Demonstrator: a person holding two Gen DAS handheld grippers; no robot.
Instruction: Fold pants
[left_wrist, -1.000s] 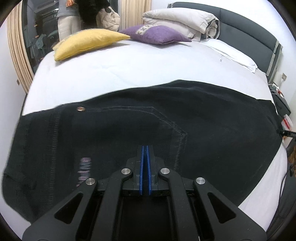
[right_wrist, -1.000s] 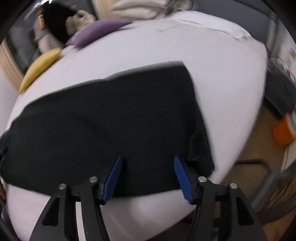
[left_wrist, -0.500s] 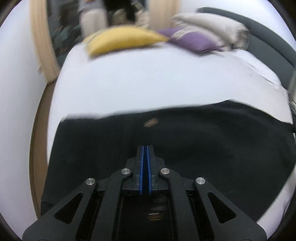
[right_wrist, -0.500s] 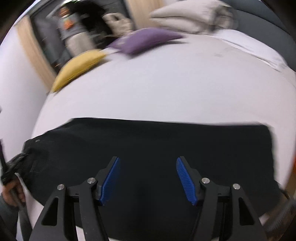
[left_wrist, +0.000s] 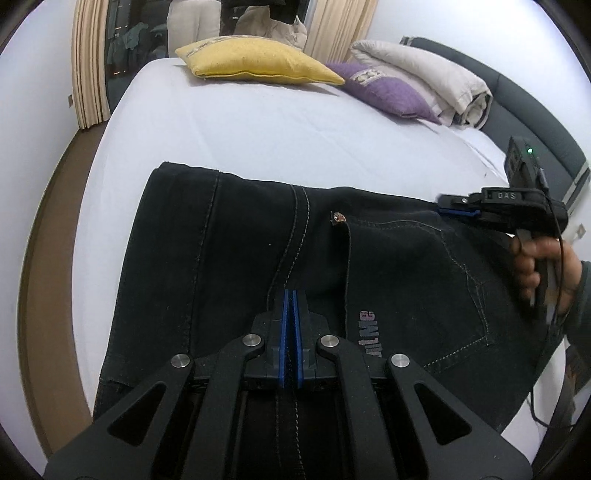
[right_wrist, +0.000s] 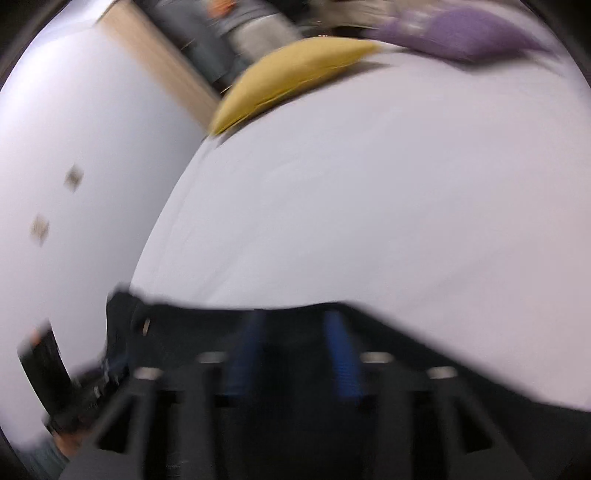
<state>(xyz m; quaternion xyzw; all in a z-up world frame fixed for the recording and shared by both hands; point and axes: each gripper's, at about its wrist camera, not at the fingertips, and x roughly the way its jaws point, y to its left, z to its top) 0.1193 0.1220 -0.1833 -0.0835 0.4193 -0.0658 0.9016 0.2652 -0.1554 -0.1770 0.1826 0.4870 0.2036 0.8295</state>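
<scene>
Black jeans (left_wrist: 369, 266) lie flat across the white bed (left_wrist: 258, 129), waistband to the left and back pocket to the right. My left gripper (left_wrist: 290, 314) is shut, its blue pads together just above the jeans' centre seam, with no cloth visibly pinched. At the far right, a hand (left_wrist: 535, 258) holds my right gripper (left_wrist: 458, 210) at the jeans' far edge. The right wrist view is blurred. There the right gripper (right_wrist: 293, 350) is closing, its blue pads still apart over the jeans (right_wrist: 480, 387), with dark cloth between them.
A yellow pillow (left_wrist: 255, 59), a purple pillow (left_wrist: 391, 92) and a rolled beige duvet (left_wrist: 424, 70) lie along the bed's far side. A dark headboard (left_wrist: 517, 96) runs along the right. Brown floor (left_wrist: 48, 258) and curtains (left_wrist: 88, 74) are on the left.
My left gripper slid left along the jeans, so the waistband is now in view. My right gripper swung from the leg end to the jeans' far edge, its pads a little closer together.
</scene>
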